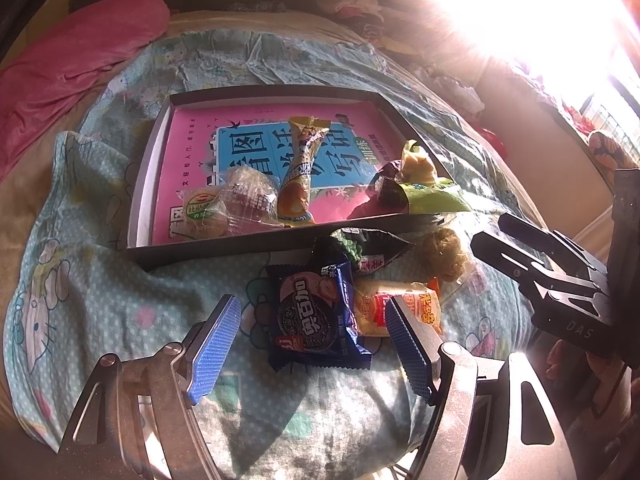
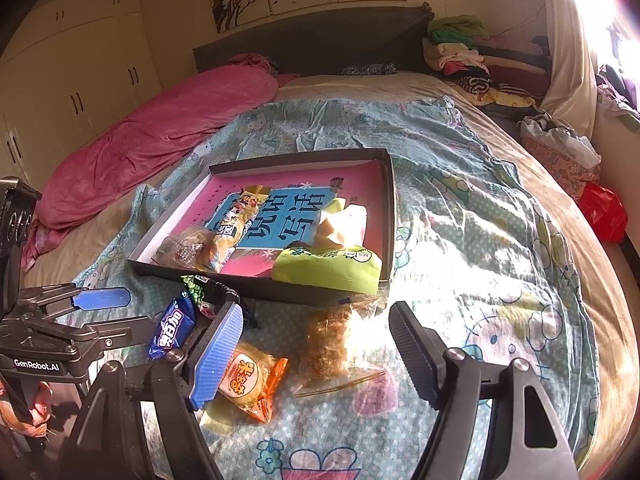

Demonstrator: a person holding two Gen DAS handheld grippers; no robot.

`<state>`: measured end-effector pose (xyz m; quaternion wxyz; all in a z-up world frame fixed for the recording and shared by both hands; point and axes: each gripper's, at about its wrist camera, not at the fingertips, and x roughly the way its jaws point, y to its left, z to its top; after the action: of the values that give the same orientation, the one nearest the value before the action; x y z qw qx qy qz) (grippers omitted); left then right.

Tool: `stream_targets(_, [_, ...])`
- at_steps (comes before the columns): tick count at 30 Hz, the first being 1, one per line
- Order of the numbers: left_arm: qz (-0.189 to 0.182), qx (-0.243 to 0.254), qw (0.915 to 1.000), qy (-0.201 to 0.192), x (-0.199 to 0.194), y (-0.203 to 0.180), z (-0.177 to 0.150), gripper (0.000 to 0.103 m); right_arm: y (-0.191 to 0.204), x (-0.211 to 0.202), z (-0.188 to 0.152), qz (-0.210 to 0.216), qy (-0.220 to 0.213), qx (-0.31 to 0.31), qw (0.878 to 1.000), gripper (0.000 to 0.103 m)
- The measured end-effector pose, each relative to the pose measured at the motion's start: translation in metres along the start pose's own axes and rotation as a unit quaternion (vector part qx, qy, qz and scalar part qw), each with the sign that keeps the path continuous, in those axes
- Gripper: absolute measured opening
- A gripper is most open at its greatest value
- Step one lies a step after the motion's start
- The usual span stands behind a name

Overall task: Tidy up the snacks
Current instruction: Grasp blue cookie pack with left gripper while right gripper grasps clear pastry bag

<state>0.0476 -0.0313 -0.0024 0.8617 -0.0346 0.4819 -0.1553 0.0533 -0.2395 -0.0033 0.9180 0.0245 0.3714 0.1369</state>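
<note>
Your left wrist camera sits just behind the left tongs, angled steeply down at the bed, close over the blue packet; the right tongs enter at its right edge. Your right wrist camera looks along the right tongs at a shallower tilt, reaching the headboard and wardrobe; the left tongs show at its left. Both views share the tray, the orange packet and the quilt.
</note>
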Motion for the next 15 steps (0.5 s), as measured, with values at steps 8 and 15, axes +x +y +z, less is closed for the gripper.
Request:
stream_targets(8, [-0.004,-0.008,0.9999,0.014,0.006,0.003,-0.003,0.076,0.004,0.005,-0.004,-0.002,0.016,-0.007,1.000,0.075])
stream_targets(15, [-0.004,-0.016,0.9996,0.024,0.012,0.006,-0.005,0.076,0.006,0.013,-0.006,-0.006,0.034,-0.011,0.999,0.075])
